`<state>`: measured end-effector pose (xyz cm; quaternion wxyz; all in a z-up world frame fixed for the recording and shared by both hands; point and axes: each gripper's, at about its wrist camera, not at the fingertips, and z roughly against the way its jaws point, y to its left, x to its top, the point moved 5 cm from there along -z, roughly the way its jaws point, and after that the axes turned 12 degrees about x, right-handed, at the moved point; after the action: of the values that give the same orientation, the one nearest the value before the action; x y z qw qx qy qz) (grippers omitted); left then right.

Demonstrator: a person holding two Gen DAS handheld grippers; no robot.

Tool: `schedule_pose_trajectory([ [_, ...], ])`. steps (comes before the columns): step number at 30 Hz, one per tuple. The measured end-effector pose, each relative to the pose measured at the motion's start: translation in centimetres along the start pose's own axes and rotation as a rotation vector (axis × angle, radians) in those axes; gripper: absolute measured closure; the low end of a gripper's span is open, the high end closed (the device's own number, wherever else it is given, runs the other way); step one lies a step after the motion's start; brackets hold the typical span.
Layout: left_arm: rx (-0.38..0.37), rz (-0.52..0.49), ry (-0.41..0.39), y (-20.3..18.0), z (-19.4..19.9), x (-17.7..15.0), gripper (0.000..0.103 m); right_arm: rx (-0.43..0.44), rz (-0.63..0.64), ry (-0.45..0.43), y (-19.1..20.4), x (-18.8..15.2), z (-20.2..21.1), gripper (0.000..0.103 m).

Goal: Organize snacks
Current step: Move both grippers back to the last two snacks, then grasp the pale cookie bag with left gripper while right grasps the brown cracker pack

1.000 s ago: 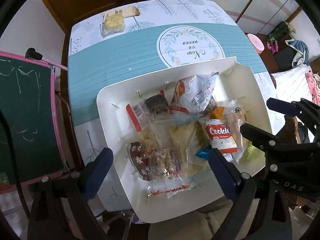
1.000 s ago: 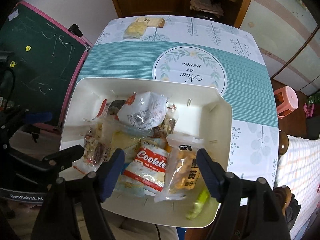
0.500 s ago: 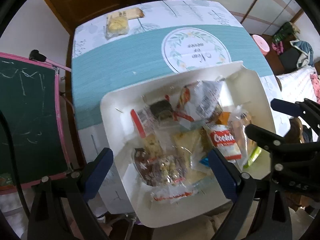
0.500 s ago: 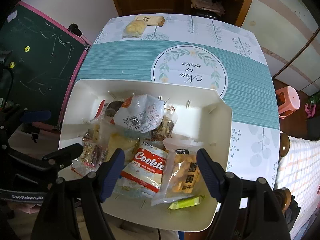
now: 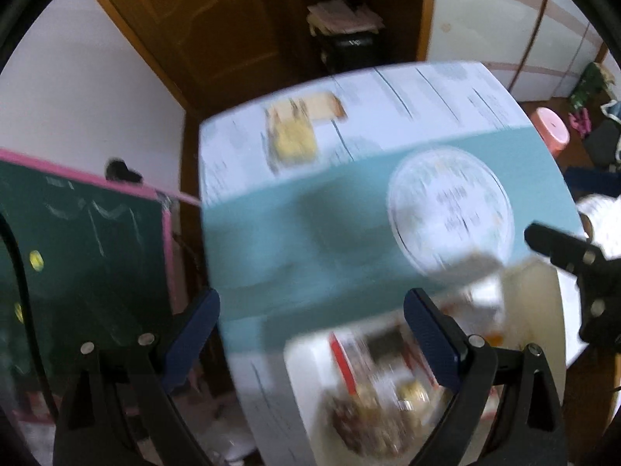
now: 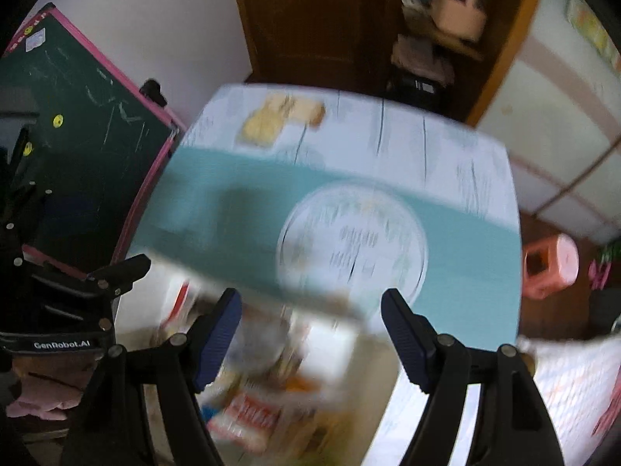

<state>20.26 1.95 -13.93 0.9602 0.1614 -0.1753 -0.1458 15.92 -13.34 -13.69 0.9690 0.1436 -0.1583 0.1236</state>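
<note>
White tray (image 5: 306, 365) of snacks (image 6: 252, 411) sits low under both wide, empty jaws; left hand-held gripper (image 5: 310, 326) and right hand-held gripper (image 6: 310, 330) hover equally near. Two packets (image 5: 295, 132) lie far ahead across the surface (image 5: 271, 233), nearer the left one's line.

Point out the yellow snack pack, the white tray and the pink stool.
yellow snack pack (image 5: 291, 138): left wrist view, middle of pack.
white tray (image 5: 306, 369): left wrist view, bare left rim.
pink stool (image 6: 549, 270): right wrist view, its side.

A table (image 5: 302, 240) with a teal and white cloth stands near a white wall (image 5: 77, 89). Behind it is a brown wooden door (image 5: 217, 27). A green chalkboard (image 5: 77, 244) with pink frame stands beside, and a pink stool (image 6: 549, 268) is on the dark floor.
</note>
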Motion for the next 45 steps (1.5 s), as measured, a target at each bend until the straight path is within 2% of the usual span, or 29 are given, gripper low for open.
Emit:
schedule_pose_trajectory([
  [6,0.05,0.008,-0.031,1.0,-3.4,7.7,0.008,-0.006,0.059,-0.082,-2.8,10.0,-0.9,0.028],
  [9,0.047,0.015,-0.032,0.9,-6.7,11.3,0.008,0.016,0.044,-0.11,-4.5,14.4,-2.6,0.028],
  [13,0.051,0.082,0.0,0.6,-12.1,14.6,0.008,0.051,0.026,-0.124,-6.5,18.9,-6.2,0.028],
  [16,0.021,0.157,0.056,0.2,-15.9,15.7,0.008,0.059,0.01,-0.115,-7.7,21.2,-9.2,0.028],
  [22,0.028,0.235,0.149,-0.5,-21.8,15.1,0.008,0.082,0.008,-0.081,-9.0,22.8,-14.9,0.028],
  [27,0.065,0.255,0.157,-0.6,-23.9,14.7,0.008,0.136,0.02,-0.053,-9.0,23.0,-18.0,0.028],
  [29,0.053,0.263,0.156,-0.5,-24.3,14.6,0.009,0.157,0.028,-0.052,-9.0,23.3,-18.8,0.028],
  [30,0.033,0.269,0.147,-0.4,-24.6,14.6,0.017,0.167,0.037,-0.05,-8.9,23.4,-19.3,0.028],
  [31,-0.01,0.277,0.132,-0.4,-24.6,14.4,0.036,0.171,0.043,-0.048,-8.9,23.5,-19.6,0.028],
  [32,-0.054,0.281,0.122,-0.3,-24.7,14.3,0.05,0.177,0.052,-0.045,-8.8,23.6,-20.0,0.028],
  [33,-0.083,0.288,0.116,-0.1,-24.5,14.0,0.05,0.181,0.064,-0.045,-8.6,23.8,-20.4,0.028],
  [37,-0.055,0.249,0.105,0.7,-23.9,12.4,0.054,0.185,0.133,-0.035,-7.3,24.0,-21.7,0.028],
  [45,-0.048,0.298,0.169,4.4,-23.9,7.8,0.055,0.133,0.425,0.016,-2.3,23.2,-25.1,0.028],
])
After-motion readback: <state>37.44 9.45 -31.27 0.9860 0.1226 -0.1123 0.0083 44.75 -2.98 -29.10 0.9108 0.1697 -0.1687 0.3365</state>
